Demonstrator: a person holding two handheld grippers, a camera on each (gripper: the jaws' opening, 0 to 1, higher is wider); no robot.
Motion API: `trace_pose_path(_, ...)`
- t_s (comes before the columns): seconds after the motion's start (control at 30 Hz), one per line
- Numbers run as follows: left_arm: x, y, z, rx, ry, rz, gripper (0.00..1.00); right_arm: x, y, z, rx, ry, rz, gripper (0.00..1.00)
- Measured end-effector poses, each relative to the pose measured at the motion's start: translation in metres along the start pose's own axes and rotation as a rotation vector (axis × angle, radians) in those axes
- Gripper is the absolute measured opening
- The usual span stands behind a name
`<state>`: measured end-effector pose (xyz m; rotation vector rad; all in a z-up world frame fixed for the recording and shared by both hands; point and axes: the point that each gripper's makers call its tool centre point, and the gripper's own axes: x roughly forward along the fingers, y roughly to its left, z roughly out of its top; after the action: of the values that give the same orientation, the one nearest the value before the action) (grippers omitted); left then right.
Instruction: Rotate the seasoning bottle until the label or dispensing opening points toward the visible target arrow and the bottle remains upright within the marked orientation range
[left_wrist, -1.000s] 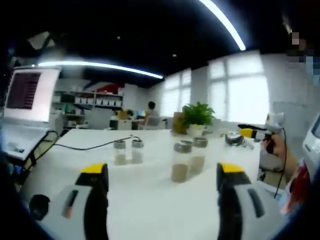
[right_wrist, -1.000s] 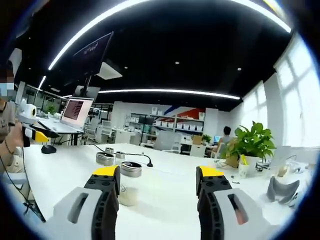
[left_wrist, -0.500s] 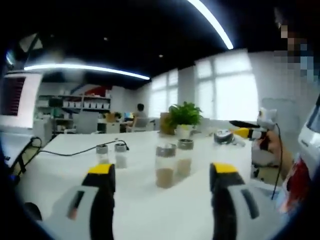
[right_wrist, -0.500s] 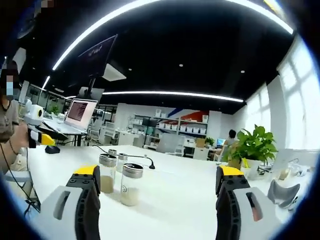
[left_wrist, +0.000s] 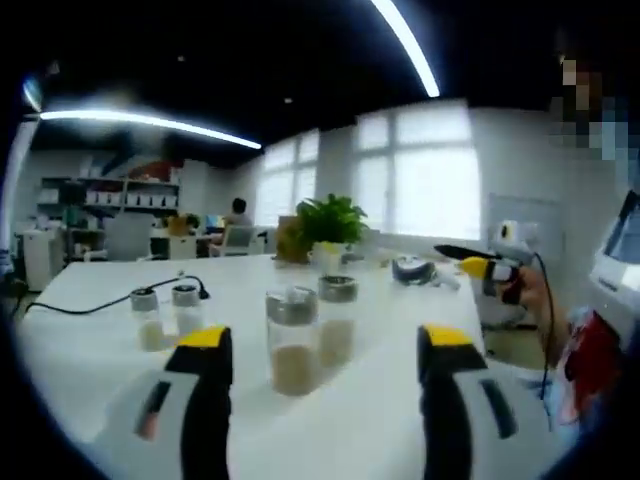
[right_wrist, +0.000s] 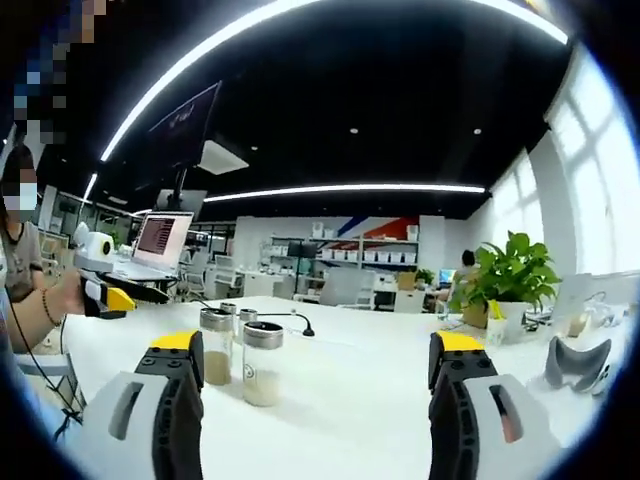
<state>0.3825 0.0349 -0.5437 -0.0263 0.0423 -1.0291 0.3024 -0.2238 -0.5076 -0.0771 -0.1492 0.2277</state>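
Note:
Several seasoning bottles with silver caps stand upright on the white table (left_wrist: 380, 400). In the left gripper view the nearest bottle (left_wrist: 292, 341), part full of tan powder, stands just beyond the jaws, left of the middle of the gap. A second bottle (left_wrist: 337, 318) is behind it and two smaller ones (left_wrist: 148, 318) are further left. My left gripper (left_wrist: 325, 345) is open and holds nothing. My right gripper (right_wrist: 316, 350) is open too; two bottles (right_wrist: 262, 362) (right_wrist: 215, 346) stand ahead near its left jaw, not touched.
A potted plant (left_wrist: 325, 224) and a black cable (left_wrist: 80, 299) lie on the far side of the table. A hand holds the right gripper (left_wrist: 482, 268) at the table's right end. An open laptop (right_wrist: 160, 238) and a grey object (right_wrist: 578, 362) are also in view.
The right gripper's jaws have spread wider apart and the bottles now show fully near its left jaw. The left view has swung, so the bottles look nearer and sit left of centre.

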Motion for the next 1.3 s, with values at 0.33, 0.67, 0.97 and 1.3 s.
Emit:
trace_pose_path(0.33,0.051,0.017,-0.020,0.005,0.105,-0.066,0.80,-0.013,-0.007,-0.002,0.026,-0.020,0.010,0.91)
trace_pose_path(0.67,0.085,0.015,-0.048,0.009,0.206,-0.267,0.82,-0.015,-0.005,0.003,0.043,-0.045,0.021,0.88)
trace_pose_path(0.97,0.100,0.013,-0.052,-0.006,0.190,-0.395,0.79,-0.017,-0.013,0.001,0.066,-0.050,0.002,0.86)
trace_pose_path(1.3,0.108,0.019,-0.055,-0.024,0.156,-0.441,0.48,-0.018,-0.014,0.002,0.074,-0.054,0.004,0.84)
